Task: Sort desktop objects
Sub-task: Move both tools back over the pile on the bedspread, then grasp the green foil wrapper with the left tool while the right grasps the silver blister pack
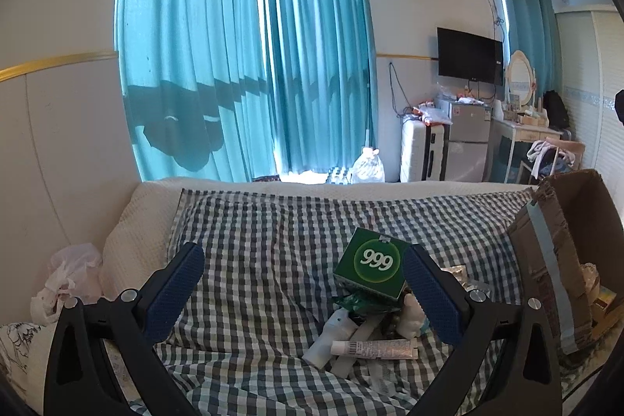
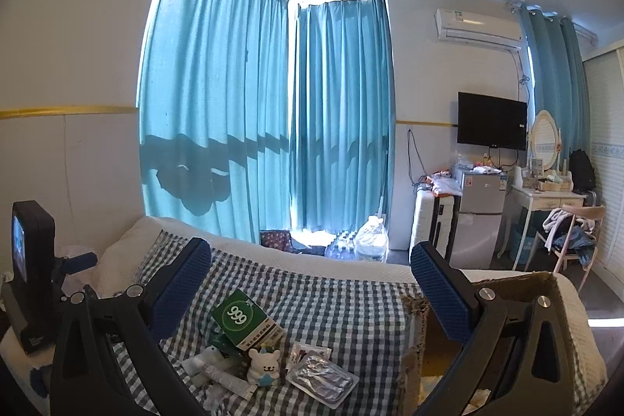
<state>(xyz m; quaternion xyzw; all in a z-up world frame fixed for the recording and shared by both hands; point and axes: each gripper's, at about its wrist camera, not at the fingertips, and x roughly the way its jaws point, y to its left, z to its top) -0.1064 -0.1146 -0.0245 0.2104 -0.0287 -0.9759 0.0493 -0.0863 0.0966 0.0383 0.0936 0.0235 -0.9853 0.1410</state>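
1. Left wrist view shows my left tool (image 1: 303, 275) spread wide and holding nothing; the green 999 box (image 1: 372, 268) sits just inside its right finger, on top of the pile on the bed (image 1: 253, 221).
2. My right tool (image 2: 311, 271) is also spread and empty; from it the same box lies lower and to the left, farther off.
3. The cardboard box (image 1: 569, 240) stands to the right of the pile.
4. I judge the left tool is nearer; it must shift a little right to centre on the box.
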